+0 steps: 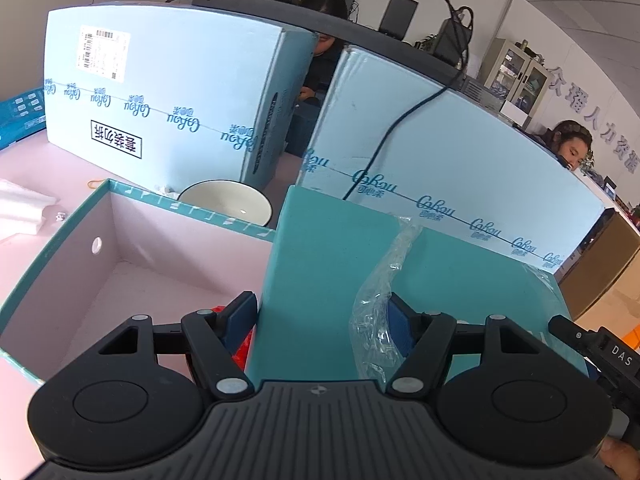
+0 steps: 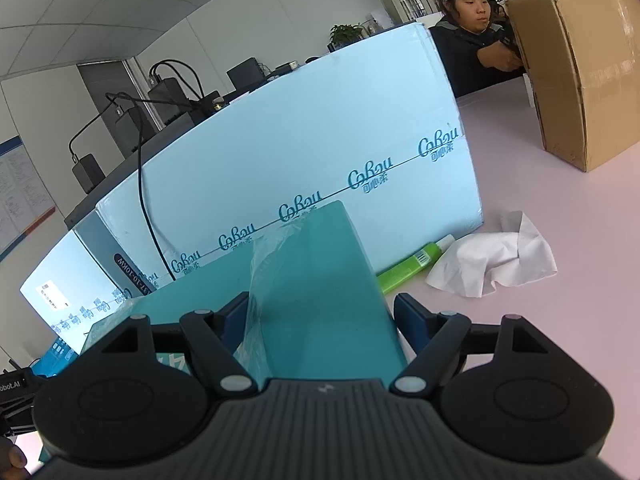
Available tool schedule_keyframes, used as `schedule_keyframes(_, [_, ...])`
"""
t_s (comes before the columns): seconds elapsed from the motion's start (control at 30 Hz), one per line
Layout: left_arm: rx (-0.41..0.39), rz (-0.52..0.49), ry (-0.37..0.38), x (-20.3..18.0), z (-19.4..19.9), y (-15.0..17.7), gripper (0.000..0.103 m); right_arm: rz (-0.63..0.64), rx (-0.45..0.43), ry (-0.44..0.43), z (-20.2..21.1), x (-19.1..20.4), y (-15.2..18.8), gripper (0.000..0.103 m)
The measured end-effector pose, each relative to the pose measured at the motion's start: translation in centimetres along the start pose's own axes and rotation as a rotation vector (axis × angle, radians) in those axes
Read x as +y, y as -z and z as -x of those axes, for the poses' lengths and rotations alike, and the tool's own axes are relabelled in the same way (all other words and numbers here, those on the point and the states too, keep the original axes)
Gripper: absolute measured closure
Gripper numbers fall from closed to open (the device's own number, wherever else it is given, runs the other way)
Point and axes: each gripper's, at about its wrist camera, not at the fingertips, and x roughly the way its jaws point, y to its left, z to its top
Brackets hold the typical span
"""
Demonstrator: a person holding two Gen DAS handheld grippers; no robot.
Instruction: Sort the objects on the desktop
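Observation:
A teal box lid (image 1: 320, 264) is carried between both grippers, tilted, with a strip of clear plastic wrap (image 1: 380, 288) draped over it. My left gripper (image 1: 322, 316) is shut on the lid's left end, its blue pads on either side. Below and to the left lies the open teal box (image 1: 192, 210) with a pale inside, and something red (image 1: 242, 354) shows under my left finger. In the right wrist view the same lid (image 2: 320, 264) and plastic wrap (image 2: 272, 264) sit between the pads of my right gripper (image 2: 320, 320), which is shut on it.
Tall light-blue cartons (image 1: 160, 92) (image 2: 300, 160) wall off the back of the pink table. A white bowl (image 1: 228, 200) stands behind the open box, with white foam (image 1: 20, 208) at the left. On the right lie a green tube (image 2: 408, 268), a crumpled tissue (image 2: 492, 264) and a cardboard box (image 2: 580, 80).

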Motion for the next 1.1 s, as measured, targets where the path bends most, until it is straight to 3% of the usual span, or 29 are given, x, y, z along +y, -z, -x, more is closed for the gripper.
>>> schedule_keyframes(1.1, [-0.017,0.1,-0.155,11.2,1.0,-2.6,0.039,0.039,0.072,-0.098,-3.9,10.2,4.3,0.023])
